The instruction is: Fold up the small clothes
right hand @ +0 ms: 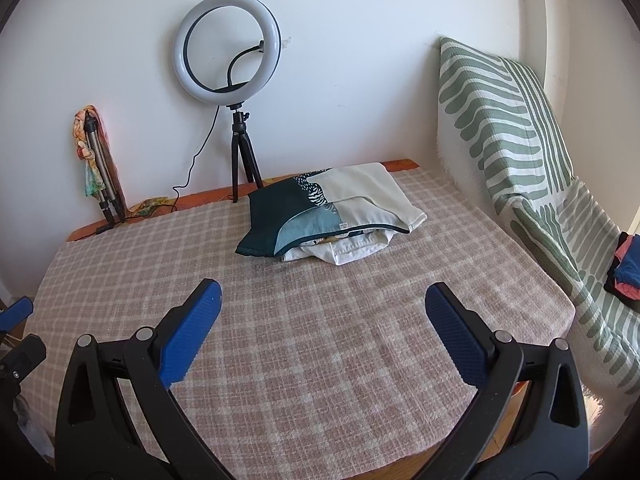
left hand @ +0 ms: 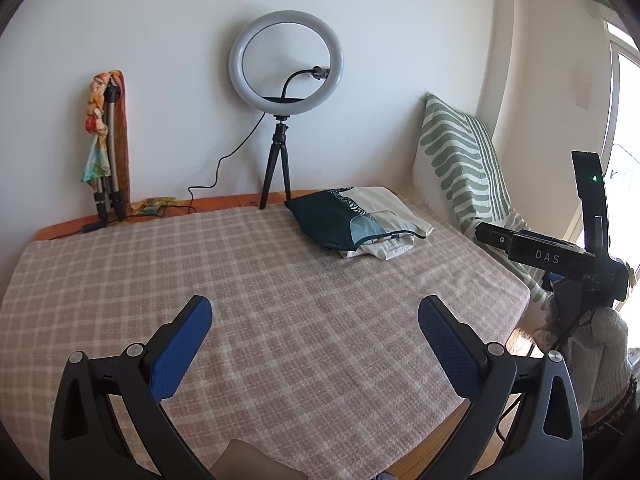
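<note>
A stack of folded small clothes (left hand: 358, 220) (right hand: 332, 212) lies at the far right of the table, on a pink checked cloth (left hand: 260, 280) (right hand: 320, 340). The top piece is dark teal, light blue and cream; a white garment sticks out underneath. My left gripper (left hand: 316, 314) hovers open over the near part of the cloth, nothing between its blue pads. My right gripper (right hand: 323, 300) is open too, with nothing in it, pointing at the stack from the near side. The black body of the right gripper shows at the right edge of the left wrist view.
A ring light on a small black tripod (left hand: 286, 80) (right hand: 228, 50) stands at the back edge, its cable trailing left. A folded tripod wrapped in a colourful scarf (left hand: 106, 144) (right hand: 94, 160) leans on the wall. A green-striped cushion (left hand: 460, 160) (right hand: 508, 128) flanks the table's right side; more clothes (right hand: 626, 268) lie on it.
</note>
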